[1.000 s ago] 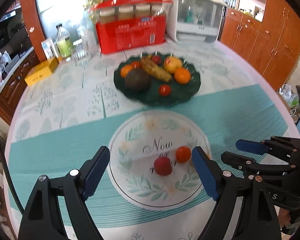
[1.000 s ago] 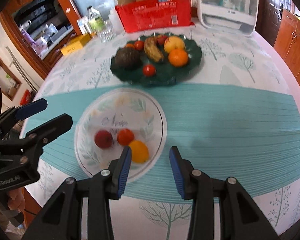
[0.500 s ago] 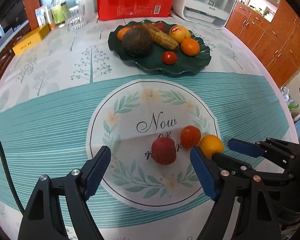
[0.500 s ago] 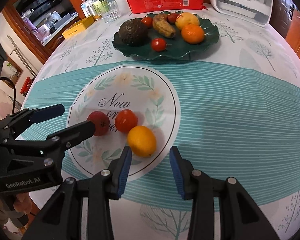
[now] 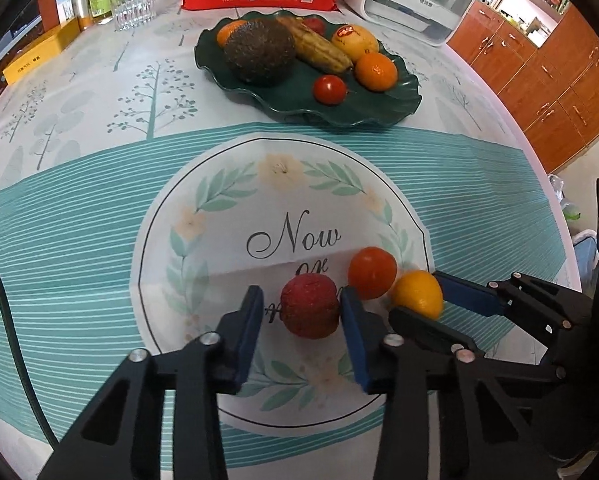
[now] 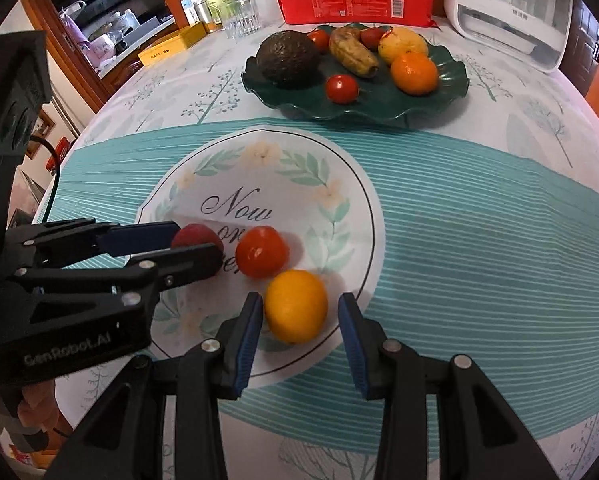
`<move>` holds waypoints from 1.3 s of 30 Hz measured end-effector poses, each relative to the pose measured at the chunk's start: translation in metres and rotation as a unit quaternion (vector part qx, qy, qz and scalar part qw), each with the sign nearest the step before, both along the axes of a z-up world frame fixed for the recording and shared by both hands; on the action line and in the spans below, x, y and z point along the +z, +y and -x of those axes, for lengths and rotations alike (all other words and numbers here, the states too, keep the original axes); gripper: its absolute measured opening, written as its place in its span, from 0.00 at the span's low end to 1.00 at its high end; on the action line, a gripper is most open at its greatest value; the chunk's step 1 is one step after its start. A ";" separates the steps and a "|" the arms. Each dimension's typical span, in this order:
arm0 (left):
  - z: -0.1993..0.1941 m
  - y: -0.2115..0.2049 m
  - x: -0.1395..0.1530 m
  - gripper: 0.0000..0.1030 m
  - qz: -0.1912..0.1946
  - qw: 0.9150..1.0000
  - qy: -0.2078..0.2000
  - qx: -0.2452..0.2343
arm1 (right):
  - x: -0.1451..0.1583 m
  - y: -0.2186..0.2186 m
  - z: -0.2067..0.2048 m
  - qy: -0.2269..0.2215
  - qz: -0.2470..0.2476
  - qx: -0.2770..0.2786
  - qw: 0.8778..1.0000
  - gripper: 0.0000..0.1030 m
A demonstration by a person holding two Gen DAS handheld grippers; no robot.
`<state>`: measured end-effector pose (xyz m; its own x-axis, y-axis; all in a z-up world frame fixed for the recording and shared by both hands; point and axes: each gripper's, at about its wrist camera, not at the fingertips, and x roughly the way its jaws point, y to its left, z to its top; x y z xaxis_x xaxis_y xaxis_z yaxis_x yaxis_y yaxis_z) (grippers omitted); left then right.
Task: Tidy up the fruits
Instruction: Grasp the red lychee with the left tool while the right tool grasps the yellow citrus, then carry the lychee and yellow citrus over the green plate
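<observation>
Straddling the red fruit [image 5: 309, 311]: left gripper [image 5: 301, 322].

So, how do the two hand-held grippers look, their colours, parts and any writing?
Both are alike: the left hand-held gripper and the right hand-held gripper have black angular plastic frames with silver rivets and flat blue pads. The left one's side bears pale lettering "GenRobot.AI"; a black cable runs beside it.

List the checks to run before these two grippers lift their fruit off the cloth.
1. Red fruit between left gripper jaws, which have just been closing: ok.
2. Left pads pressing both sides: not ok, gap on one side.
3. Yellow fruit between right gripper jaws: ok.
4. Right pads pressing it: not ok, gap shows.
5. Tomato clear of both grips: cannot tell.
6. Free space on green plate: ok.
</observation>
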<state>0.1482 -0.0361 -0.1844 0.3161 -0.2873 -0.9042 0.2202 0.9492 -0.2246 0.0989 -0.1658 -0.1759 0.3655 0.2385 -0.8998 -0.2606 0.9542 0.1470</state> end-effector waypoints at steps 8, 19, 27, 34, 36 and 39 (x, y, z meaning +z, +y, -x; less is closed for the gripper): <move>-0.004 -0.006 -0.001 0.29 0.000 1.000 0.000 -0.002 | 0.000 0.003 0.000 -0.007 0.006 0.008 1.000 0.31; -0.006 -0.003 0.009 0.26 0.013 1.000 -0.001 0.003 | 0.007 0.002 -0.004 0.004 -0.007 0.003 1.000 0.30; -0.008 0.002 0.045 0.26 0.030 0.999 -0.027 0.008 | 0.035 -0.008 -0.009 -0.012 -0.027 -0.007 1.000 0.30; -0.015 0.002 0.080 0.25 0.029 0.998 -0.058 0.006 | 0.075 -0.015 -0.021 -0.048 -0.041 -0.014 0.998 0.30; -0.019 0.002 0.093 0.25 0.026 0.997 -0.070 0.006 | 0.091 -0.017 -0.026 -0.065 -0.036 -0.018 0.997 0.30; -0.027 0.001 0.113 0.25 0.022 0.996 -0.086 0.008 | 0.112 -0.020 -0.035 -0.082 -0.026 -0.018 0.996 0.30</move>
<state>0.1748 -0.0349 -0.0710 0.4705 -0.3184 -0.8229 0.2431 0.9433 -0.2260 0.1340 -0.1855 -0.0634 0.5150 0.2669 -0.8146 -0.2507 0.9556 0.1546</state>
